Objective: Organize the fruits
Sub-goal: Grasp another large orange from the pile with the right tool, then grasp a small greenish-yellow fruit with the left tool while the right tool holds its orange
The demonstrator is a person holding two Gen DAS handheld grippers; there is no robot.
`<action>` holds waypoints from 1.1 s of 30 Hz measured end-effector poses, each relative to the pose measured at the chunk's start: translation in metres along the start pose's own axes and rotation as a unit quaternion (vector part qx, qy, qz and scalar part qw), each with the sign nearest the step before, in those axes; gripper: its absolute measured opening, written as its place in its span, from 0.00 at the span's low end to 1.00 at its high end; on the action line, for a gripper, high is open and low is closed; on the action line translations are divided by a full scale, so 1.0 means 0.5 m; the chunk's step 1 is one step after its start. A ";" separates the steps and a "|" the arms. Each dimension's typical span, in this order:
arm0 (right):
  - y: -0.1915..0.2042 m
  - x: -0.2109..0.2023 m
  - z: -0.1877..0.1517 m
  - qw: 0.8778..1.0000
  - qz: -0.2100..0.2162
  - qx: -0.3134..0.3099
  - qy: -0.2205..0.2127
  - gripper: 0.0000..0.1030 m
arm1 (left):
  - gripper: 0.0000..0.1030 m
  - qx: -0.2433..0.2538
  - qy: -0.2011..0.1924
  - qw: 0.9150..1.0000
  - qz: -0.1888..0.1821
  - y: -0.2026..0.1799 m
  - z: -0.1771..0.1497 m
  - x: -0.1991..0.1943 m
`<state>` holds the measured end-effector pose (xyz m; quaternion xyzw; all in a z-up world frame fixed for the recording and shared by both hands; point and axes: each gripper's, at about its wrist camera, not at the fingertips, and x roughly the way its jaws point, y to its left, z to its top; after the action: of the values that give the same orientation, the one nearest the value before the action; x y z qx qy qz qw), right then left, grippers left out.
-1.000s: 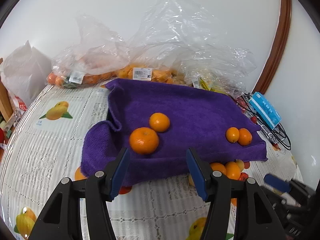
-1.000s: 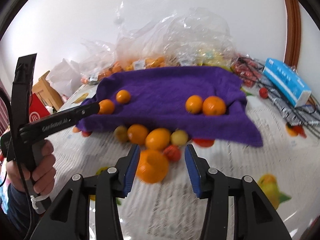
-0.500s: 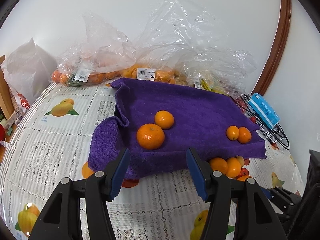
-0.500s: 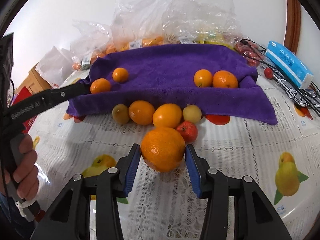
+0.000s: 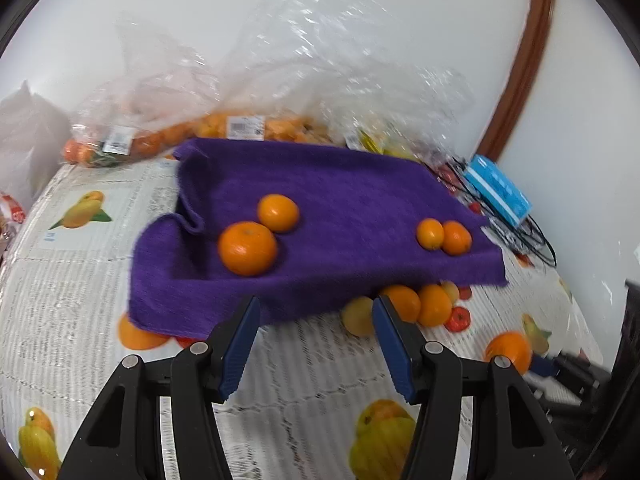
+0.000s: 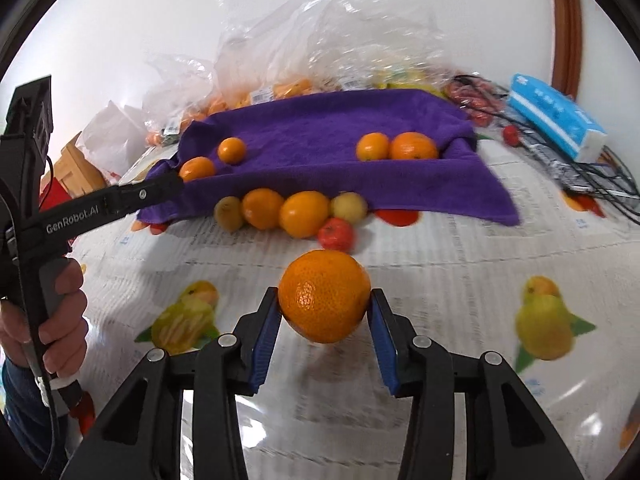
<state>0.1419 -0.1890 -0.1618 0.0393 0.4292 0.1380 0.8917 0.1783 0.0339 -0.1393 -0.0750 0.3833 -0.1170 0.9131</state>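
Four oranges sit on purple towel. Right gripper squeezes big orange. Left gripper open, holds nothing. Fruit row beside towel waits.

Four oranges lie on the one purple towel, in two pairs. Along the towel's front edge sit two more oranges, two yellowish fruits and one small red fruit. One large orange sits between one pair of tongs. One blue tissue pack lies at the right. Bagged fruit at the back is too blurred to count
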 end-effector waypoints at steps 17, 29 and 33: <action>-0.097 0.024 0.021 1.000 -0.005 0.015 -0.001 0.42 | 0.32 0.049 0.059 0.997 0.033 -0.074 -0.018 0.084; -0.103 0.025 0.017 1.000 -0.002 0.026 0.002 0.42 | 0.26 0.047 0.064 0.995 0.055 -0.083 -0.018 0.092; -0.106 0.025 0.017 1.000 -0.001 0.029 0.002 0.42 | 0.30 0.043 0.064 0.995 0.066 -0.090 -0.013 0.098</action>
<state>0.1670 -0.2359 -0.1758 0.0645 0.4345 0.1246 0.8897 0.1999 -0.0228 -0.1674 -0.0021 0.4398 -0.0773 0.8948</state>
